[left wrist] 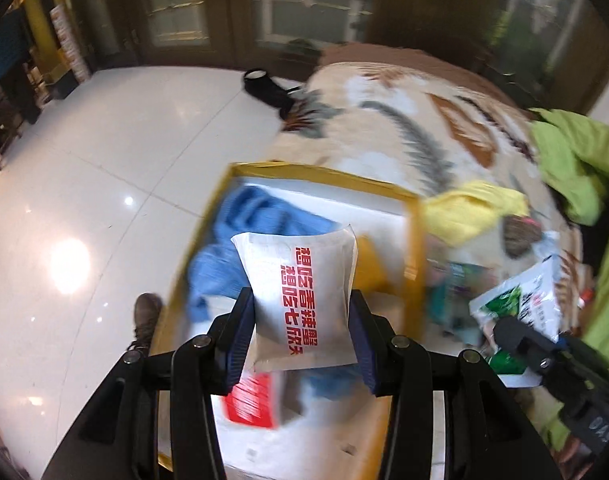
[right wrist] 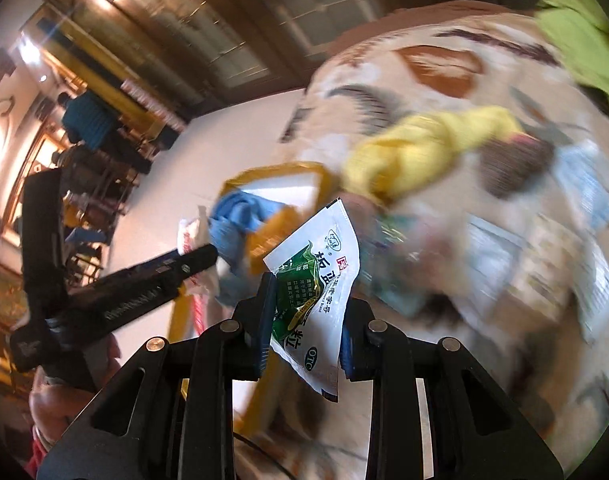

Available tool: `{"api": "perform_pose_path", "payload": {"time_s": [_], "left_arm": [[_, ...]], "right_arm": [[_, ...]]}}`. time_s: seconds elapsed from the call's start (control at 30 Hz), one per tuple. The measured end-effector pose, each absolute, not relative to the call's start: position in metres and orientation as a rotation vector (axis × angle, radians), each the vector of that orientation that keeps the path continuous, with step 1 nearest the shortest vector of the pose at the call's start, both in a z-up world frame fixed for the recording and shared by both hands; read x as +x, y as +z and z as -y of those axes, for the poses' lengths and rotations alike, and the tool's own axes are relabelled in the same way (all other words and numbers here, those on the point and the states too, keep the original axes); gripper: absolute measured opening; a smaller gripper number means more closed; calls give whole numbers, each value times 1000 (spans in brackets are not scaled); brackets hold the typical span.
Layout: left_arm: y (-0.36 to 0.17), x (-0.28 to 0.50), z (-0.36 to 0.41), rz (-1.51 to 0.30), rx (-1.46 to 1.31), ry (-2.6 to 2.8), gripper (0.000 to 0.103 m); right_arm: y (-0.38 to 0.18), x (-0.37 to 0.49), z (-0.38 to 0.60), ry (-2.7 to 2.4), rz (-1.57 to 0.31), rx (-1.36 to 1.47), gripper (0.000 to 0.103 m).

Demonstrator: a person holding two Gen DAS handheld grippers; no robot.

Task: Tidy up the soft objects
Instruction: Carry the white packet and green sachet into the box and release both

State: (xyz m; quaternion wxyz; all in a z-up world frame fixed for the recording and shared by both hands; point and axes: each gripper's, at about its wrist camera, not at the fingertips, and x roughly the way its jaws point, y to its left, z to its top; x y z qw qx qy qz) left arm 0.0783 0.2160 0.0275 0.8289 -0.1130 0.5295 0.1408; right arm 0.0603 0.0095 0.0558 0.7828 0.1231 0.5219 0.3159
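ok, left gripper [left wrist: 302, 312] fingers partway open, clamped on a white packet with red print [left wrist: 300, 296], held above the yellow-edged box [left wrist: 414, 240], which holds a blue cloth [left wrist: 244, 240]. right gripper [right wrist: 306, 320] fingers nearly closed, pinching a green-and-white sachet [right wrist: 320, 284], box at its 10 o'clock. yellow cloth [right wrist: 420, 148] lies on the patterned bed cover [right wrist: 444, 92] at 1 o'clock, green garment [left wrist: 576, 160] beyond it. heavy blur.
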Motion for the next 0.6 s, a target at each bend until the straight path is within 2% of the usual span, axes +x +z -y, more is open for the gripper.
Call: {"api": "perform_pose_path", "payload": {"time_s": [0.2, 0.6], "left_arm": [[1, 90, -239, -1165, -241, 356, 46], [-6, 103, -246, -1141, -201, 390, 46]], "right_arm": [[43, 88, -71, 713, -1162, 200, 26], [9, 113, -119, 731, -1224, 131, 27]]}}
